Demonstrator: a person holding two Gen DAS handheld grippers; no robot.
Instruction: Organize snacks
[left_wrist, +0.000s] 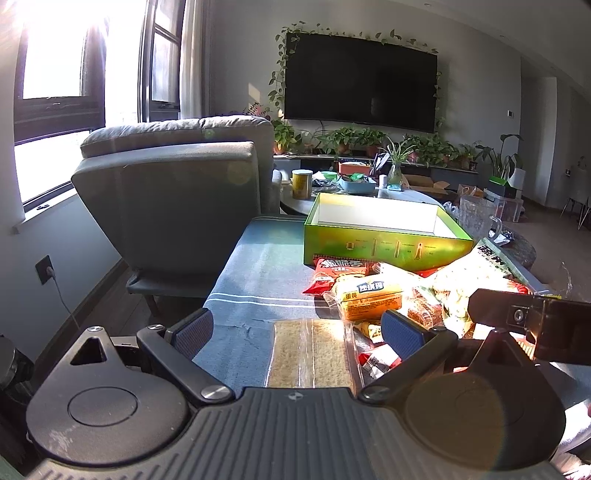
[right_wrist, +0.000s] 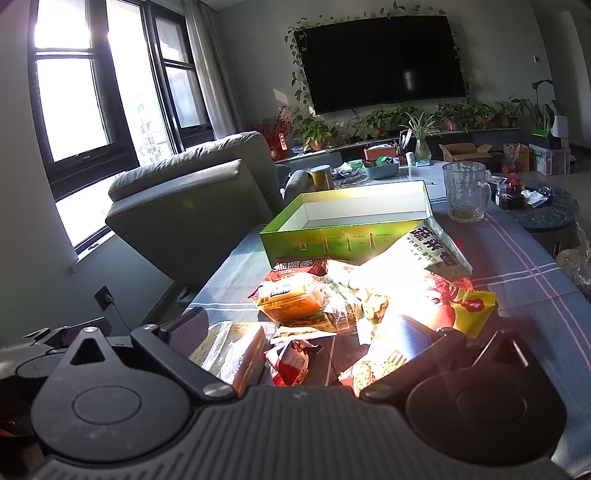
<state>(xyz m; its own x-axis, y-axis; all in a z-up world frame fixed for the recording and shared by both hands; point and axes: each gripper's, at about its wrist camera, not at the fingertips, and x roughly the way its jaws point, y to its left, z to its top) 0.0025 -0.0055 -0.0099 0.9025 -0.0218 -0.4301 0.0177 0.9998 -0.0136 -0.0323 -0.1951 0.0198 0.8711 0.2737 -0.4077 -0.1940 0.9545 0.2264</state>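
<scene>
A pile of snack packets (left_wrist: 399, 295) lies on the blue tablecloth (left_wrist: 258, 266) in front of an open green box (left_wrist: 384, 243), which is empty inside. My left gripper (left_wrist: 295, 328) is open, its fingers either side of a clear-wrapped beige cracker pack (left_wrist: 312, 350). An orange packet (left_wrist: 369, 299) and a red packet (left_wrist: 340, 269) lie just ahead. In the right wrist view my right gripper (right_wrist: 303, 332) is open over the pile (right_wrist: 369, 295), near a red-white packet (right_wrist: 291, 362), with the cracker pack (right_wrist: 236, 350) by its left finger. The green box (right_wrist: 343, 236) stands behind.
A grey armchair (left_wrist: 177, 199) stands left of the table. A glass mug (right_wrist: 467, 192) stands right of the box. A cluttered coffee table (right_wrist: 369, 170), potted plants and a wall TV (right_wrist: 384, 55) are beyond. The right gripper's body (left_wrist: 535, 317) shows at the left view's right edge.
</scene>
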